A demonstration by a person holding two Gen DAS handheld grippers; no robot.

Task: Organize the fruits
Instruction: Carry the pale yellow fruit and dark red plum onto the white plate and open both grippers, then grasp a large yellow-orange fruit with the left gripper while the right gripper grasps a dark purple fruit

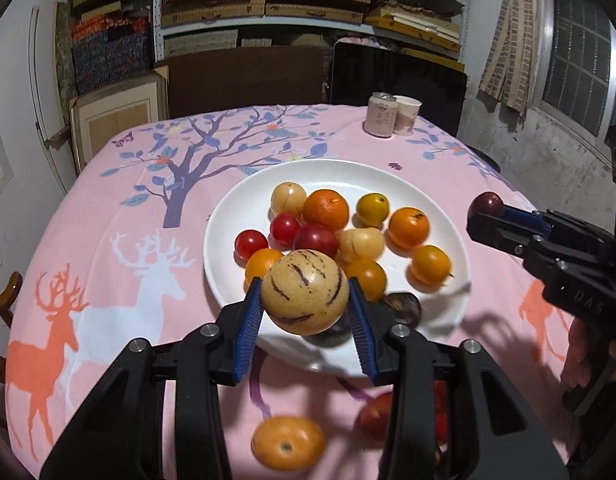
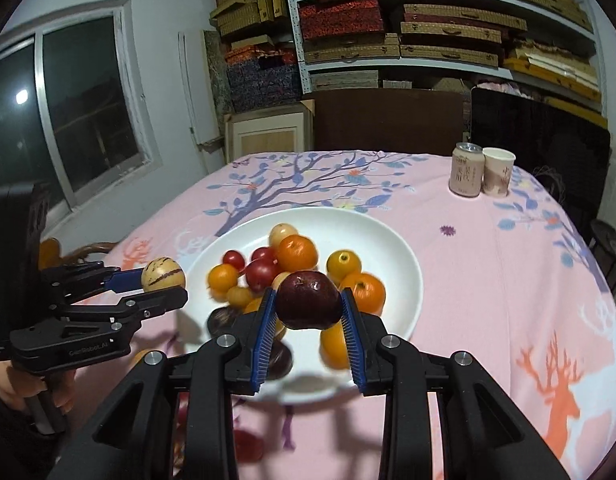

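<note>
Fruits (image 1: 328, 232) — orange, red, yellow — heaped on white plate (image 1: 235, 216).

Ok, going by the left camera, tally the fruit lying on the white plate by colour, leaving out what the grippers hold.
Red fruit: 3
Orange fruit: 5
Yellow fruit: 1
Pale cream fruit: 2
Dark purple fruit: 2
Total: 13 visible; the striped fruit held in the left jaws may hide more.
</note>
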